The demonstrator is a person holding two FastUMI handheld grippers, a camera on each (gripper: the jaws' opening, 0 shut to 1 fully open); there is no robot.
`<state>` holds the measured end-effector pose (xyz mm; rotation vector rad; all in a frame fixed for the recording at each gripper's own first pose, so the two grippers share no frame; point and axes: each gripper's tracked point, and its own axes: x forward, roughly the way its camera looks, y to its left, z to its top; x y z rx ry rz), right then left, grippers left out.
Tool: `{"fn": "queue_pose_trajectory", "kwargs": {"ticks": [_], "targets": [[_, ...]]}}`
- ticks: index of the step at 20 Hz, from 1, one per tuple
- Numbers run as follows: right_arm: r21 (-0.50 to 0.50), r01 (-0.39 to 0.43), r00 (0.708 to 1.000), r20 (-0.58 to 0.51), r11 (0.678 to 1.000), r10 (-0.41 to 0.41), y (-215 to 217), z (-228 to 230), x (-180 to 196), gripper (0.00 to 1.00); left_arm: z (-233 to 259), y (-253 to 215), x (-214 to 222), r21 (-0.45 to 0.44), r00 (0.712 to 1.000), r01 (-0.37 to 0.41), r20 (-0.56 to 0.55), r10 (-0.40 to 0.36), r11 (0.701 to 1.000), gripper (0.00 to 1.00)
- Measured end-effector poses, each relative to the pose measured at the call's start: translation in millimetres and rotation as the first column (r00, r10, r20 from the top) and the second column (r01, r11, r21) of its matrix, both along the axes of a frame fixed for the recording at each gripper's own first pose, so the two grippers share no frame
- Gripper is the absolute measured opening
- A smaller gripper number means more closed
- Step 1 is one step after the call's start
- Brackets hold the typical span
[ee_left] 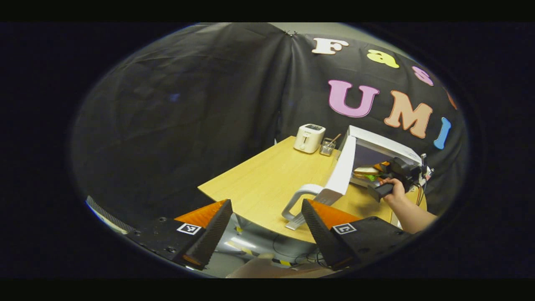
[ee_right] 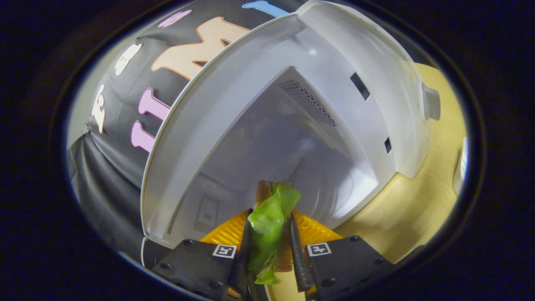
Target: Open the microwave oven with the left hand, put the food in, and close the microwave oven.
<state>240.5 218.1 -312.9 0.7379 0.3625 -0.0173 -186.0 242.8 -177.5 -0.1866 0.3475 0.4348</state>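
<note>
On the wooden table (ee_left: 259, 179), the sandwich (ee_right: 269, 221) is held tight in the right gripper (ee_right: 269, 246), straight before the open microwave oven (ee_right: 292, 138), while the left gripper (ee_left: 267, 234) is spread wide, near the door (ee_left: 343, 171).

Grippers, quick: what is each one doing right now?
Left gripper: open, holding nothing, back from the microwave door.
Right gripper: shut on the sandwich, at the microwave opening.
</note>
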Motion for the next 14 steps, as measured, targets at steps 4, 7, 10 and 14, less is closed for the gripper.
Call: {"fn": "queue_pose_trajectory", "kwargs": {"ticks": [4, 7, 10, 14], "targets": [[-0.018, 0.043, 0.999, 0.031, 0.999, -0.043, -9, 0, 14, 0.47, -9, -4, -5, -0.007, 0.999, 0.001, -0.038, -0.002, 1.000, 0.98], [-0.032, 0.074, 0.996, 0.057, 0.997, -0.072, -15, 0, 24, 0.39, -17, -2, -11, -0.008, 0.997, -0.003, -0.072, 0.002, 1.000, 0.98], [-0.097, 0.134, 0.989, 0.077, 0.986, -0.126, -27, -1, 29, 0.39, -24, 0, -15, -0.020, 0.995, -0.017, -0.097, 0.015, 1.000, 0.98], [-0.213, 0.190, 0.981, 0.074, 0.958, -0.178, -48, -8, 26, 0.72, -27, -2, -16, -0.023, 0.994, -0.012, -0.112, 0.009, 1.000, 0.97]]}}
